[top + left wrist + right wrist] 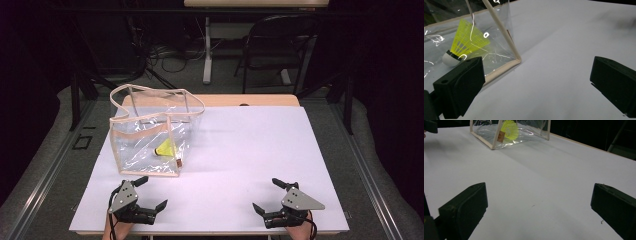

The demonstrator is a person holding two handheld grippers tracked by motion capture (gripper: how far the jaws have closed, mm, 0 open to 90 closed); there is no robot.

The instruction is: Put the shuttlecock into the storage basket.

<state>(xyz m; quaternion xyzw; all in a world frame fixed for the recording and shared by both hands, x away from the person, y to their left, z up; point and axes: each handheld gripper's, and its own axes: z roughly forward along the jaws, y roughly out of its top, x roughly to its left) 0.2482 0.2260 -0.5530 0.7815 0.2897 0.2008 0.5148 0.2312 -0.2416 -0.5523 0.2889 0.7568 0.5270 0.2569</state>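
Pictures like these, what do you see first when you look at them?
First comes the yellow shuttlecock, bright against everything else, lying inside a clear plastic bag with pale trim that stands on the left of the white table. Next come the two black grippers at the near edge, the left gripper close to the bag's front and the right gripper over bare table, both with jaws wide open and empty.

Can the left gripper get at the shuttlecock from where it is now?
Probably not directly: the shuttlecock sits inside the clear bag, whose wall faces the left gripper. The open top looks free.
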